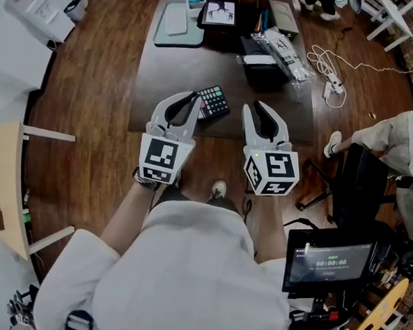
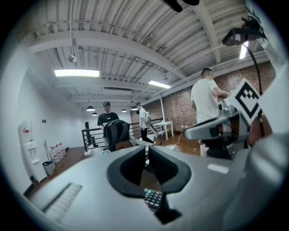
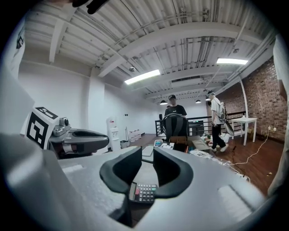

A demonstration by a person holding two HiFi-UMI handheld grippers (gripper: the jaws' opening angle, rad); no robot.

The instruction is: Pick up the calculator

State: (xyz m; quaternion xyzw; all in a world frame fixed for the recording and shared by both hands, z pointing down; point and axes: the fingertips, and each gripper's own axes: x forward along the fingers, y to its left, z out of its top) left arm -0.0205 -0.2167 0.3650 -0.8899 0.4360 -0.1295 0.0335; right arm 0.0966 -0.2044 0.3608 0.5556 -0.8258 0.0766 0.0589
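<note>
A black calculator [image 1: 214,102] with a green key lies tilted near the front edge of the dark table [image 1: 162,88]. My left gripper [image 1: 195,97] hovers right beside its left end, jaws drawn to a thin slit with nothing between them. In the left gripper view the calculator [image 2: 153,198] shows low under the jaws [image 2: 146,151]. My right gripper [image 1: 257,105] hangs to the calculator's right, apart from it. Its jaws stand a little apart and empty, and in the right gripper view [image 3: 147,155] the calculator [image 3: 143,192] shows below the gap.
At the table's far end are a pale green tray [image 1: 179,23], black boxes [image 1: 261,63] and a plastic-wrapped bundle [image 1: 283,50]. A white cable [image 1: 331,71] lies on the floor at right, near an office chair [image 1: 359,177] and a screen [image 1: 329,262]. People stand beyond the table.
</note>
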